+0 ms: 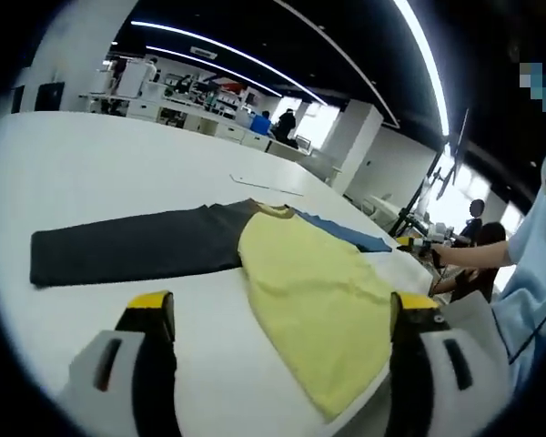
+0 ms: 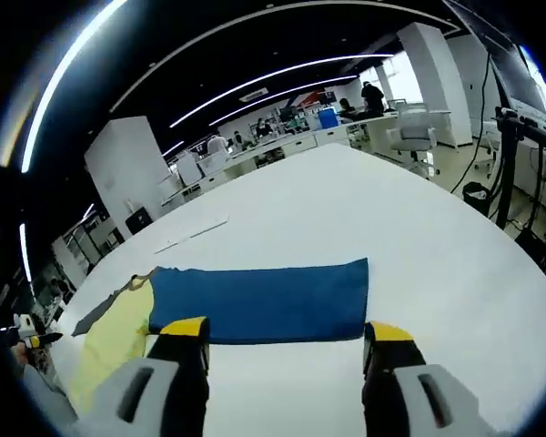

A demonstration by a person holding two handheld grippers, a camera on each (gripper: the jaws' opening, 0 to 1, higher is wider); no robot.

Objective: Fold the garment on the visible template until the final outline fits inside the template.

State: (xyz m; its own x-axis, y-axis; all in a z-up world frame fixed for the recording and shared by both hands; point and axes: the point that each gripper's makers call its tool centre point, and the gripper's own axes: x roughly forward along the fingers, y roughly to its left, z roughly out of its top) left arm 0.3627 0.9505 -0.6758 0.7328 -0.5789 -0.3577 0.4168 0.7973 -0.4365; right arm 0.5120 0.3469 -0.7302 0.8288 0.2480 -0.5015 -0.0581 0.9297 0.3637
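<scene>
No readable text, labels, brands or numbers are showing anywhere in either view. The garment (image 1: 282,273) is showing plain yellow, dark grey and blue panels with no print or tag, and the white table (image 2: 419,228) is carrying no markings. Background benches and equipment are sitting too far off and too blurred for any signage to be read.

Both grippers (image 1: 282,319) (image 2: 287,341) spread apart, seemingly holding nothing.
</scene>
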